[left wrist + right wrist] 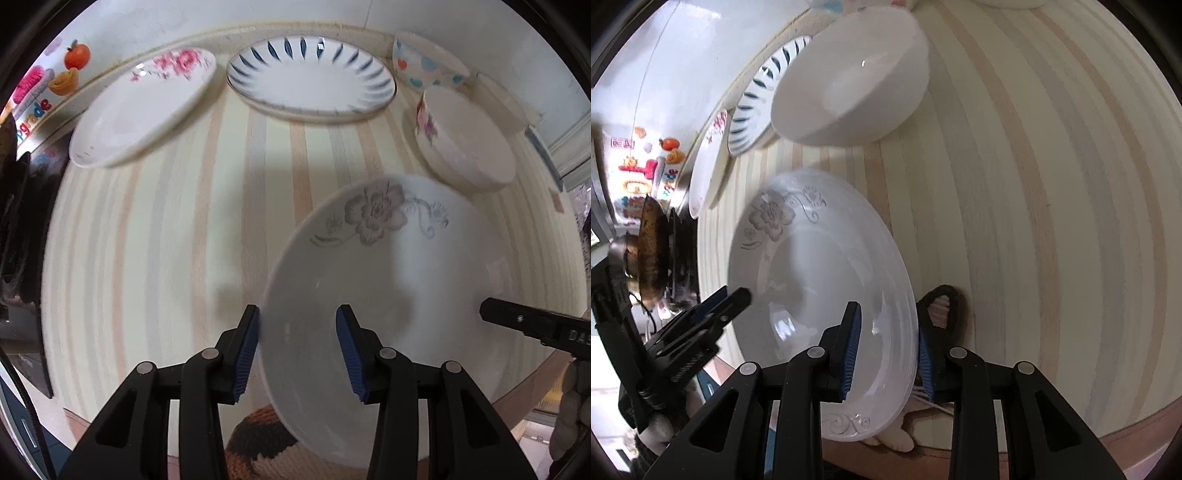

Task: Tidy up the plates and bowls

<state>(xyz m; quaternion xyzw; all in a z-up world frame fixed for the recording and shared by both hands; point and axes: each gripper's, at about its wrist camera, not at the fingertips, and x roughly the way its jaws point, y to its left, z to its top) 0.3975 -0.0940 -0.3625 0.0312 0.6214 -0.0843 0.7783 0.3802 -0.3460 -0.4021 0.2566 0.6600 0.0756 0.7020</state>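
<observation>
Straddling the rim of a white plate with a grey flower print (812, 295), the right tongs (888, 350) have one blue pad (851, 347) over the inside face and the other behind the outer edge; whether they press on the rim I cannot tell. That plate sits near the front edge of the striped surface (1034, 221), partly overhanging it and seemingly tilted up.

From the other side, the left tongs (297, 350) are spread apart, one pad (247, 354) just off the plate's (388, 277) left edge and the other above its inside, gripping nothing. The black tip of the other tool (517, 321) reaches in at the plate's right edge.

Farther back on the surface (166, 221), along the wall, lie a pink-rose plate (144, 110) and a plate with dark blue petal strokes (312, 81), side by side. To their right stands a polka-dot bowl (424, 66), and in front of it a white bowl with a purple flower on its side (465, 136), well apart from the held plate. In the right view that white bowl (849, 81) is just beyond the plate.
</observation>
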